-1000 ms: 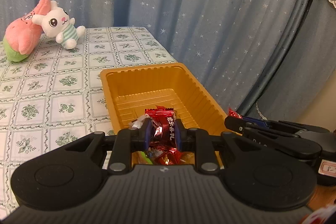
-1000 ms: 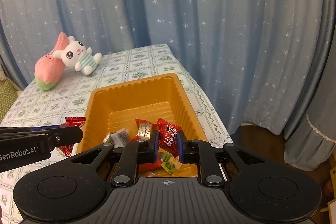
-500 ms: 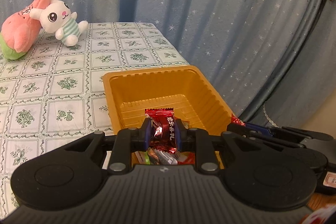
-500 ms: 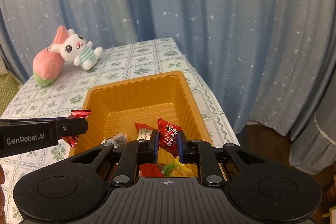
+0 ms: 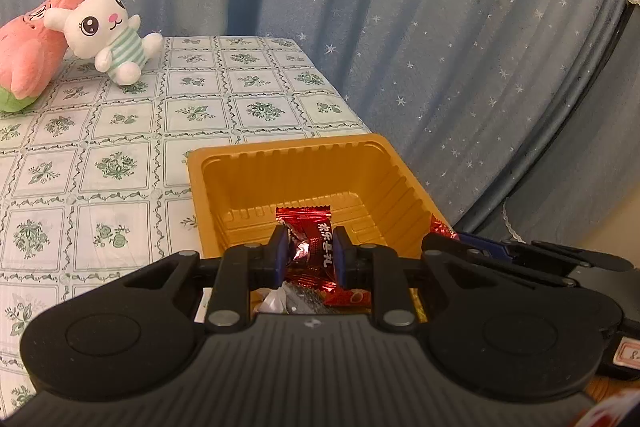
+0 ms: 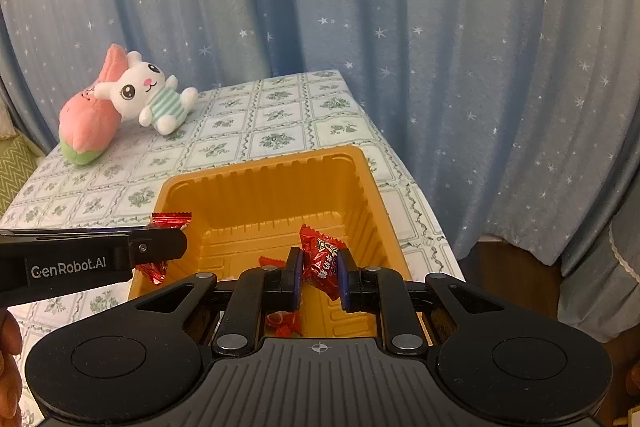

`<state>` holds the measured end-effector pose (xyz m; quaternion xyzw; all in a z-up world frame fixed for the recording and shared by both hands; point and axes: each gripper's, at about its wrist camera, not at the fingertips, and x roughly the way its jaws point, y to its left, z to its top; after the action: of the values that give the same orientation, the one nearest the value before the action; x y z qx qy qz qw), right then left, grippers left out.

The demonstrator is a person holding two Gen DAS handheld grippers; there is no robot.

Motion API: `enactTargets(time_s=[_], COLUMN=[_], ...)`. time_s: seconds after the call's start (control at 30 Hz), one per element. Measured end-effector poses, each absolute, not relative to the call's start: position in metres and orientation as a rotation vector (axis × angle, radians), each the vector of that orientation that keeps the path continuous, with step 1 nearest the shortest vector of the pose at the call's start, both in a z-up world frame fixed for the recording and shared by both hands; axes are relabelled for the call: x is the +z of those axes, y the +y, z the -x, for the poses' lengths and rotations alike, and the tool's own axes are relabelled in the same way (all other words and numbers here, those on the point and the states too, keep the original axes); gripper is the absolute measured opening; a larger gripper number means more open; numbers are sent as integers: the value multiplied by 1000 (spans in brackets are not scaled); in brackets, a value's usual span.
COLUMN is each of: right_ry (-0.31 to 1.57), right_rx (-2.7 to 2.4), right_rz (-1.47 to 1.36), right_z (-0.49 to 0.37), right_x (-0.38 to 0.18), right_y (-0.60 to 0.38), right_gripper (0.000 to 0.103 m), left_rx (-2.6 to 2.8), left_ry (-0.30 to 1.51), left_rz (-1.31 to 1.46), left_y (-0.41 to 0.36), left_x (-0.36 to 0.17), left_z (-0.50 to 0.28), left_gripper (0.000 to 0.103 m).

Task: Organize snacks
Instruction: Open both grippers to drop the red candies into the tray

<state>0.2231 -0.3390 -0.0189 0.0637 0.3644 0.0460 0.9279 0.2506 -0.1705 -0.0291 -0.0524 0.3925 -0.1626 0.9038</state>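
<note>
Two tongs, each clamped on a red foil candy, both held above the near end of the orange tray (image 6: 362,187). Tray sitting at the table's (image 5: 120,131) right edge, toward its near right corner. Step judged as dropping both candies in.

To do it well: hold each candy well inside the tray walls, not over the rim, then lower before letting go so the light wrappers don't bounce out. Left tongs (image 5: 308,255) pinching left candy (image 5: 312,235) over the tray's near middle; in the right view this candy sits close to the tray's left rim, so worth nudging inward first. Right tongs (image 6: 319,273) gripping right candy (image 6: 320,259) above the near floor of the tray, already well placed. Best to release one at a time, opening fully, since crinkly foil may cling to a pad. Far half of tray floor bare; aiming there would spread the load.

A few loose wrapped candies (image 5: 304,297) already lying in the tray's near end, below the left tongs.

Writing: "GenRobot.AI" in white on the left tongs' side (image 6: 68,267). White Chinese characters on left candy's wrapper, too small to read surely. Label at right edge of left view (image 5: 628,355), only partly legible.

Plush rabbit (image 6: 148,95) and pink plush (image 6: 86,131) at the table's far left, well apart from the tray.
</note>
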Motion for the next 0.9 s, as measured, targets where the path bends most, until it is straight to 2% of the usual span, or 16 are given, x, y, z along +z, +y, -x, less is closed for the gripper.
enactTargets(time_s=[0.13, 0.17, 0.2, 0.23, 0.77, 0.9], right_ry=[747, 747, 749, 750, 747, 738], right_rx=[92, 92, 92, 92, 120, 181], right_rz=[-134, -136, -139, -141, -190, -272], right_z=[-226, -226, -226, -225, -229, -239], right_x=[-19, -19, -20, -20, -15, -9], right_y=[-340, -340, -340, -340, -337, -335], right_gripper=[18, 18, 18, 18, 18, 19], left_rx=[-333, -338, -342, -338, -247, -217], left_ry=[807, 802, 802, 801, 793, 792], left_rz=[124, 140, 151, 152, 87, 80], left_y=[-170, -169, -167, -166, -124, -115], left_x=[-30, -30, -30, -30, -31, -32], left_z=[-256, -258, -261, -261, -226, -216], left_gripper=[24, 28, 39, 42, 48, 60])
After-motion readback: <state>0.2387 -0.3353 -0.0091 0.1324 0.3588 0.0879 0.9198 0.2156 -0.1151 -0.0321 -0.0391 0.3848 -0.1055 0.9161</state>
